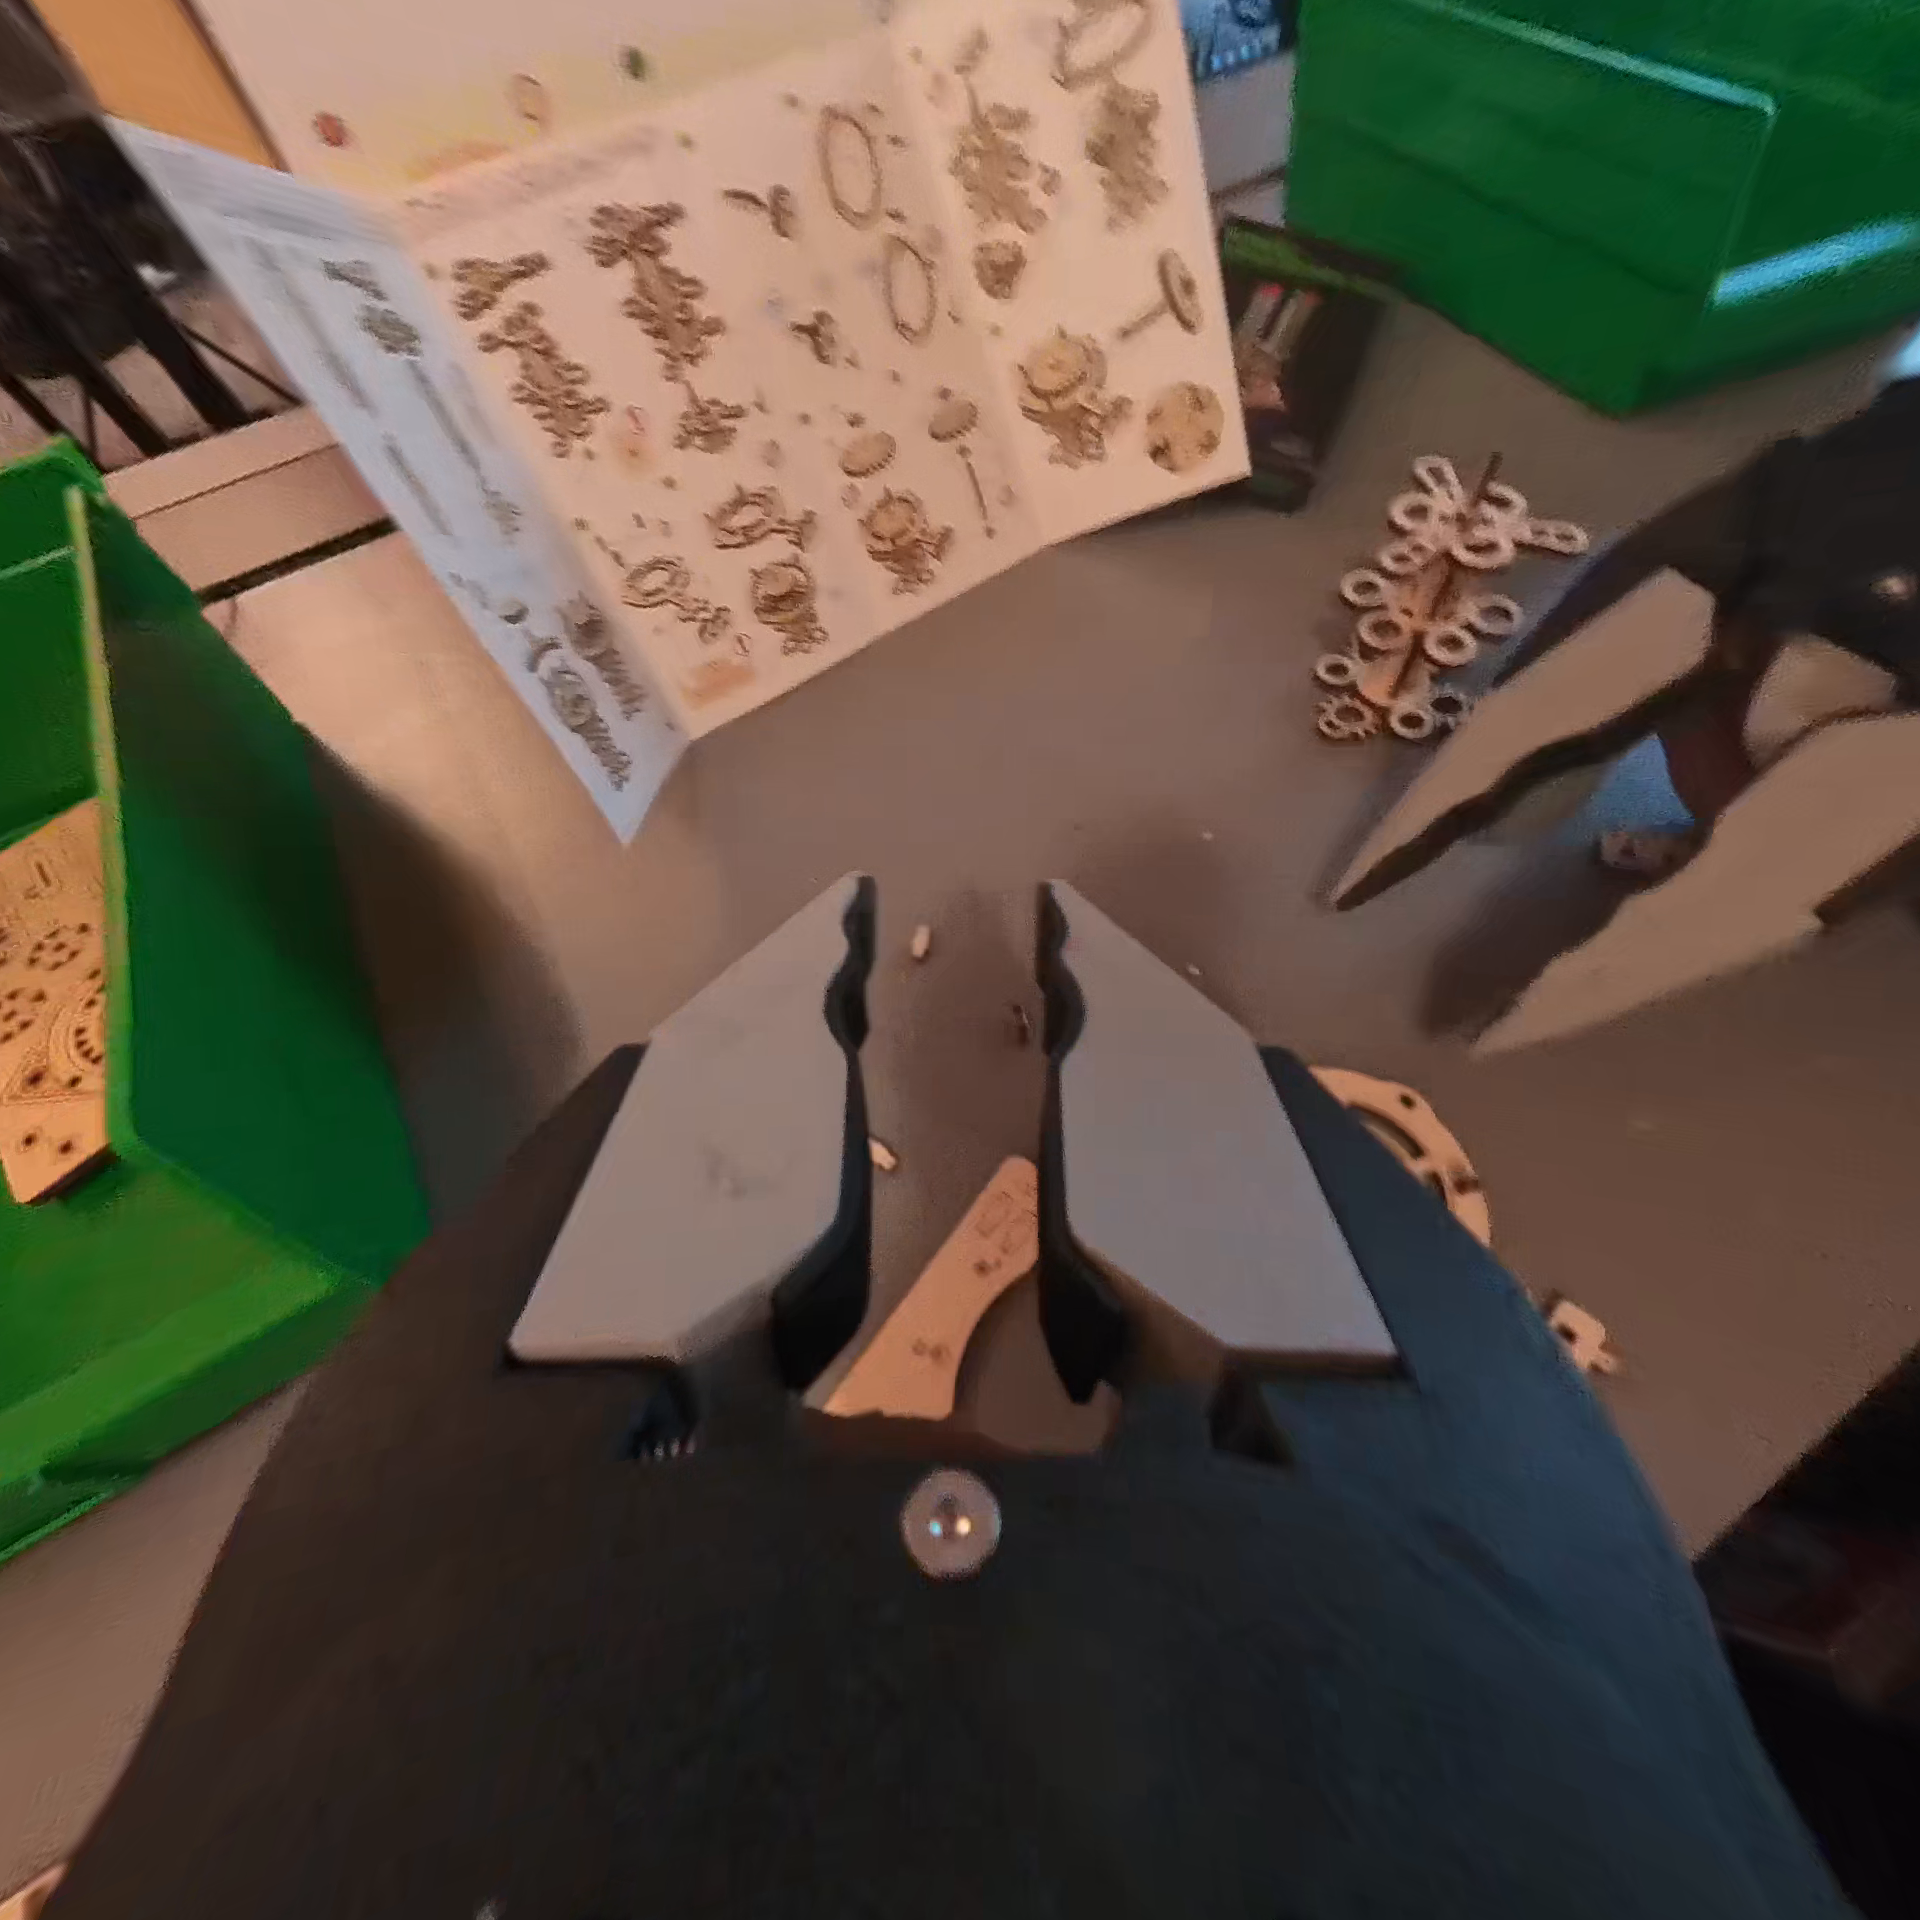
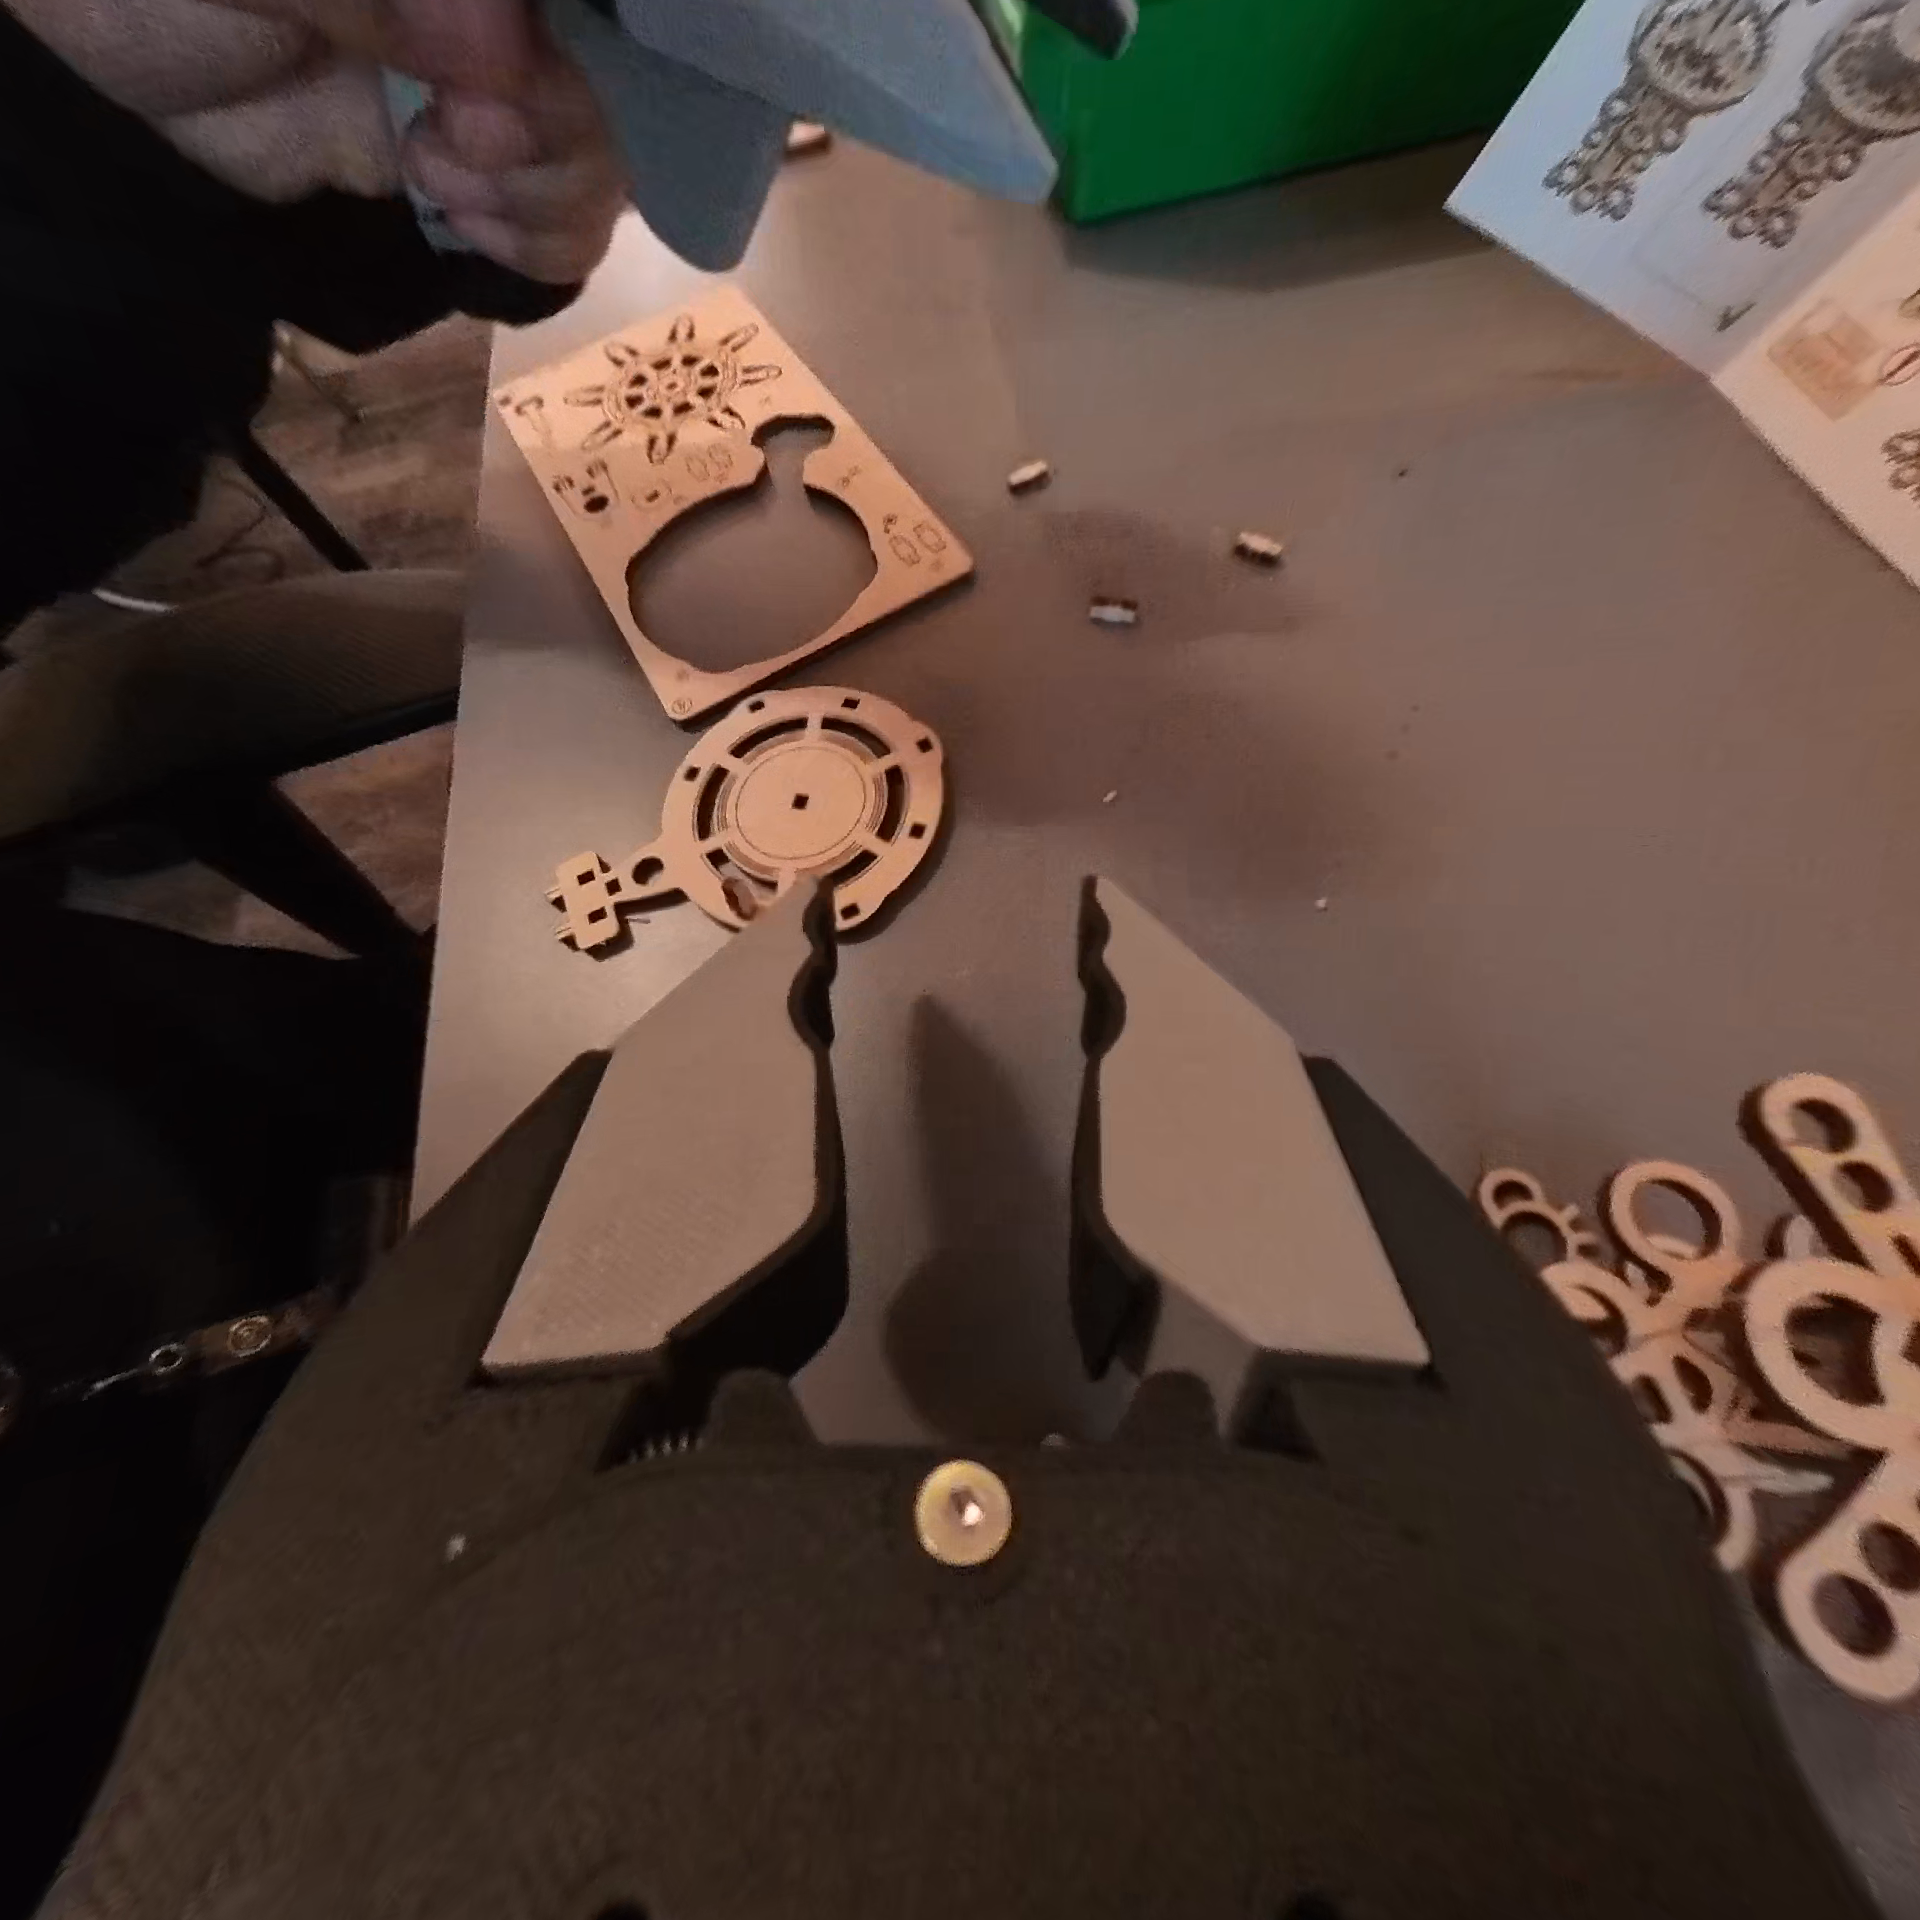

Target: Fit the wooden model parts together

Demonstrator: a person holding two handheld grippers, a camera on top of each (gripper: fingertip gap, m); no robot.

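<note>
My left gripper (image 1: 956,904) is open and empty above the grey table. The cut-out wooden sheet (image 1: 951,1283) shows between its fingers, low down. My right gripper (image 2: 951,904) is open and empty; its left fingertip overlaps the near rim of a round wooden part with a short handle (image 2: 800,810). I cannot tell whether they touch. The cut-out wooden sheet (image 2: 727,520) lies just beyond it. An assembled piece of wooden rings (image 2: 1766,1351) lies at the right, and also shows in the left wrist view (image 1: 1434,603). The right gripper (image 1: 1408,971) shows there too.
Several small wooden bits (image 2: 1112,611) are scattered on the table (image 2: 1351,779). An unfolded instruction sheet (image 1: 779,364) lies at the back. Green boxes stand at the left (image 1: 208,1039) and back right (image 1: 1558,187); the left one holds a wooden sheet (image 1: 52,987). A hand (image 2: 468,156) holds the left gripper.
</note>
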